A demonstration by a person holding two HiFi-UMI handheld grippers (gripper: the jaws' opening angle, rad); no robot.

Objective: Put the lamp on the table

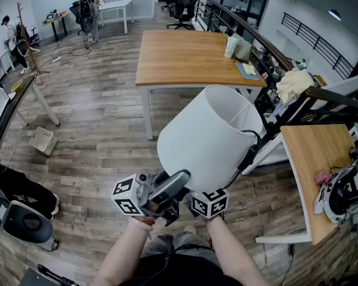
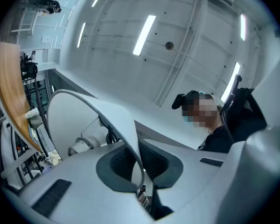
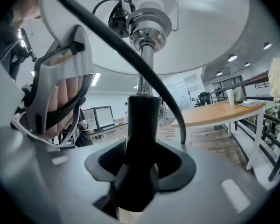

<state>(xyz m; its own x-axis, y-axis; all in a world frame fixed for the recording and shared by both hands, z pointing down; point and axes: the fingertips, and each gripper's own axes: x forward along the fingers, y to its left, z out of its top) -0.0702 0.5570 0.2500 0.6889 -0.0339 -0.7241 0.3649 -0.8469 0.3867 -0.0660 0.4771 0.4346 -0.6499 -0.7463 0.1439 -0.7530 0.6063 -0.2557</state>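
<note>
Carrying, nothing set down yet.

- Wooden bench [image 1: 185, 58]: far ahead and bare over most of its top, with a few items at its far right corner. It looks like the likely set-down spot. A second bench [image 1: 313, 159] on the right is nearer, but clutter sits on its near end.
- Lamp [image 1: 209, 139]: up in the air in front of me, tipped away, well apart from both benches. Its white shade hides the floor just ahead, so I could clip a bench leg or the railing on the right without seeing it.
- Shade rim [image 2: 114, 115]: thin sheet. My left tool [image 2: 139, 171] is pinched down on this edge alone. My guess is that taking load here would crease the rim or let it slide out.
- Stem [image 3: 141, 120]: dark post. My right tool [image 3: 140, 171] is clamped around it low down and takes the real weight. The lamp looks top-heavy, so it could swivel in the jaws if I tilt it further.
- Cord [image 3: 176, 118]: hangs loose beside the stem, and its far end is out of sight. A snag or a step on it would jerk the lamp.
</note>
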